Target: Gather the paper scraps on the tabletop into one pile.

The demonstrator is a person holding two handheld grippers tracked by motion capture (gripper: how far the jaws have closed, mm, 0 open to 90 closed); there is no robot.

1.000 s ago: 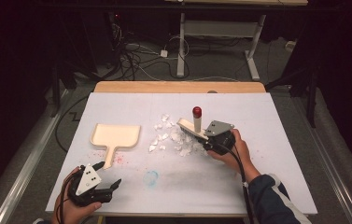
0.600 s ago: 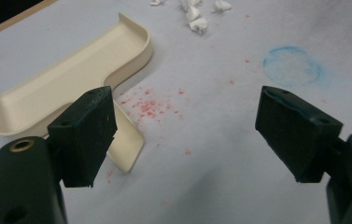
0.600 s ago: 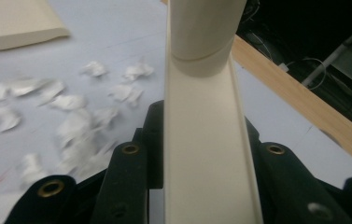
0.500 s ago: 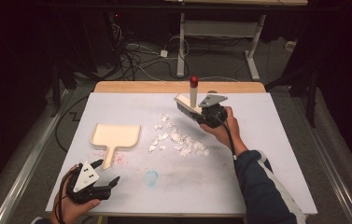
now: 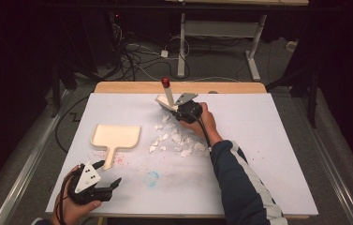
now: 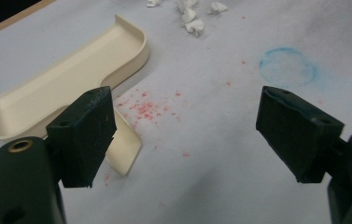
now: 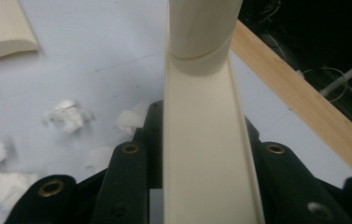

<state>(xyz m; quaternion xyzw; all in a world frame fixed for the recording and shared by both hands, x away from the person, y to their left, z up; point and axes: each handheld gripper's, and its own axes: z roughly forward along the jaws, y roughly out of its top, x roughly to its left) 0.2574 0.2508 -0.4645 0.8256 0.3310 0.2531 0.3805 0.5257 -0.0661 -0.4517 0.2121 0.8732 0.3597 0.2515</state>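
Cream plastic, stiff and light, the brush (image 5: 166, 97) rides near the table's (image 5: 277, 140) far edge, just beyond the paper scraps (image 5: 176, 139); the right gripper (image 5: 180, 111) has its jaws clamped on the flat head, handle standing upward; that broad back suits a firm hold, I judge; the left gripper (image 5: 109, 185) gapes empty at the near-left corner, beside the dustpan (image 5: 116, 136).

Right gripper (image 7: 206, 186) clamps cream brush (image 7: 206, 140) (handle rising upward); paper scraps (image 7: 66, 115) left on white table (image 7: 94, 51).
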